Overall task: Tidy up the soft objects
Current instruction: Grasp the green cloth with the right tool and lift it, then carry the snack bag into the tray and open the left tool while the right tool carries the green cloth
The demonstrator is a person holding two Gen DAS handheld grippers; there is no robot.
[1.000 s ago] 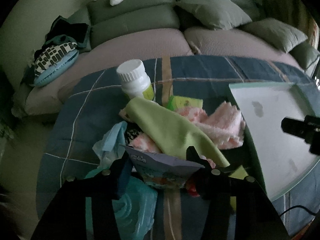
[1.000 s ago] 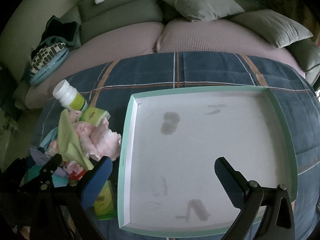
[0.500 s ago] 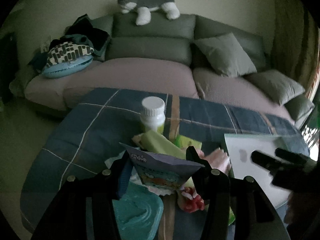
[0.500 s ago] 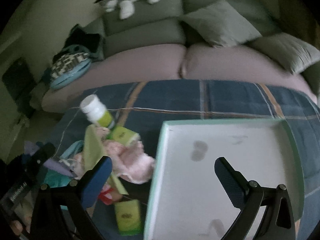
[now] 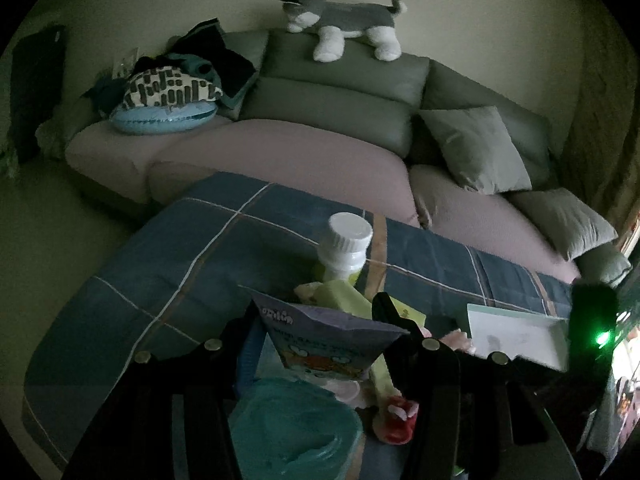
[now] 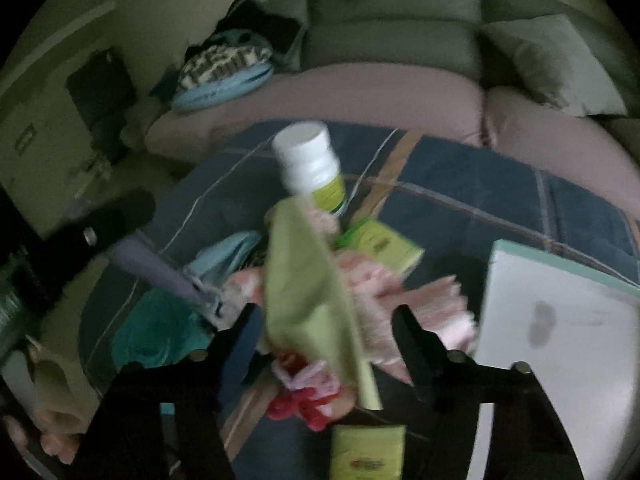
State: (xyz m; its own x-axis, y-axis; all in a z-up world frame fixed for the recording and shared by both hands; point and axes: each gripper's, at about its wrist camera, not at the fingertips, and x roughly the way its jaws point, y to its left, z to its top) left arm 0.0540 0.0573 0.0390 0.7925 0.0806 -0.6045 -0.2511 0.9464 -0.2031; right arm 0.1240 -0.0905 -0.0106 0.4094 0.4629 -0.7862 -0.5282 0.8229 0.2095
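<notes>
The left gripper (image 5: 316, 320) held a limp pouch (image 5: 328, 332) above the pile. The right gripper (image 6: 324, 320) was closing around the green cloth (image 6: 304, 288), pads not yet pressing; light and floppy, best pinched at a fold

A heap of soft things lies on the blue plaid quilt (image 6: 460, 176), left of the shallow white tray with a mint-green rim (image 6: 560, 320). In the heap, the white plastic bottle with a ribbed cap (image 6: 310, 164) lies farthest back, the light green cloth (image 6: 304, 292) drapes over the pink fluffy towel (image 6: 404, 300), and the red and white knitted item (image 6: 304, 400) sits nearest. Behind the quilt runs the grey sofa (image 5: 340, 104), with the grey and white plush dog (image 5: 344, 20) on its backrest
</notes>
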